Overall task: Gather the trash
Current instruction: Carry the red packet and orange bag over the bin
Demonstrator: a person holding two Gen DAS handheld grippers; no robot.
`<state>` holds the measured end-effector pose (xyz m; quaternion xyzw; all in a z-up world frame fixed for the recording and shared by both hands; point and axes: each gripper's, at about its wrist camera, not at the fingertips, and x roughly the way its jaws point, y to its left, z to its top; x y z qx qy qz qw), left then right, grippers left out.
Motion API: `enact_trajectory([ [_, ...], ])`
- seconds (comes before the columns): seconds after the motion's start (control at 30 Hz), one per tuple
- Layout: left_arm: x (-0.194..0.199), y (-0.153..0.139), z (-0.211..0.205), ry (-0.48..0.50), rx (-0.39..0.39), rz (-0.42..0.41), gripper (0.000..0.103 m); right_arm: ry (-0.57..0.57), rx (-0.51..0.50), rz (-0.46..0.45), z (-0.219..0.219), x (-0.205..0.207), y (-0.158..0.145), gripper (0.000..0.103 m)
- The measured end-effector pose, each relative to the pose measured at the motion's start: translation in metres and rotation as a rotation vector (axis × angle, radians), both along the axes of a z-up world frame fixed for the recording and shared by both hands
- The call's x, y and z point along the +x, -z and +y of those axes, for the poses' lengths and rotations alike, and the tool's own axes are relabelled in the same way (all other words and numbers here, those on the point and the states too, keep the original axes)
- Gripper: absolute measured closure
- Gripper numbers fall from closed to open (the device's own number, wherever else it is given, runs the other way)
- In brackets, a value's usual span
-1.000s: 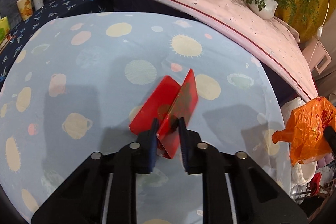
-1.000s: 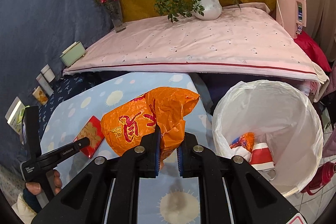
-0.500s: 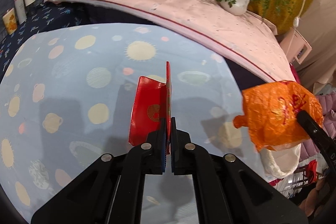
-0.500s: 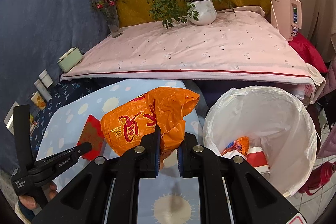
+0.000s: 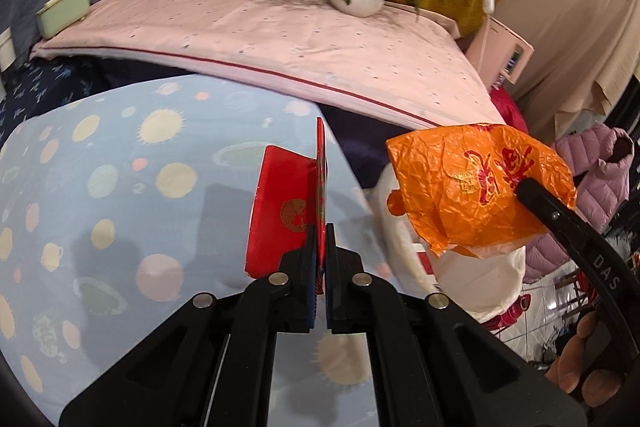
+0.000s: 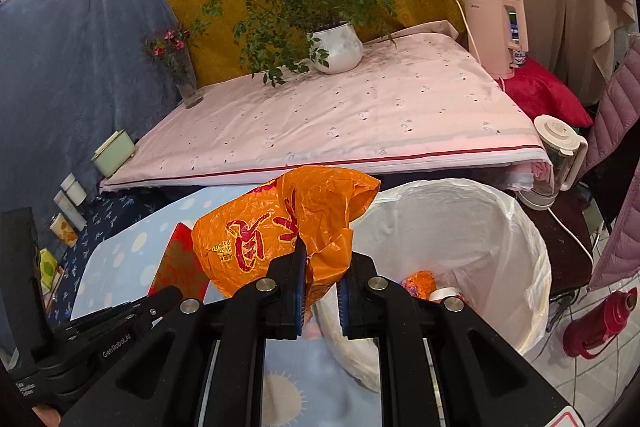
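Note:
My left gripper [image 5: 320, 231] is shut on a red envelope [image 5: 280, 211] and holds it above the right edge of the blue planet-print table [image 5: 100, 167]. The envelope also shows in the right wrist view [image 6: 176, 259]. My right gripper [image 6: 320, 263] is shut on a crumpled orange plastic bag [image 6: 288, 227], held at the near rim of a bin lined with a white bag [image 6: 460, 223]. The orange bag also shows in the left wrist view [image 5: 476, 187]. Some trash [image 6: 424, 283] lies inside the bin.
A pink-covered bed [image 6: 340, 119] with a potted plant [image 6: 332, 43] lies behind the table. A blender jug [image 6: 556, 163], a pink appliance [image 6: 500, 31] and a red flask [image 6: 604, 323] stand near the bin. Cups [image 6: 68, 211] line the left.
My left gripper closed on the red envelope and carried it right toward the bin. My right gripper moved the orange bag right to the bin's rim.

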<state>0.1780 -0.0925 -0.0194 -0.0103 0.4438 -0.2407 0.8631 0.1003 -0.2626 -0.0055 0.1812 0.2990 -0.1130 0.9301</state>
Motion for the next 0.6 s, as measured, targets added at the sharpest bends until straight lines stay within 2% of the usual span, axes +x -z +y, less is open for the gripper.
enact_trajectory([
  [0.33, -0.019, -0.006, -0.051, 0.102, 0.009, -0.012, 0.101, 0.101, 0.014, -0.015, -0.049, -0.03, 0.0, 0.091],
  [0.6, -0.031, -0.006, -0.095, 0.206, -0.006, 0.009, 0.101, 0.178, 0.031, -0.018, -0.084, -0.052, 0.004, 0.091],
])
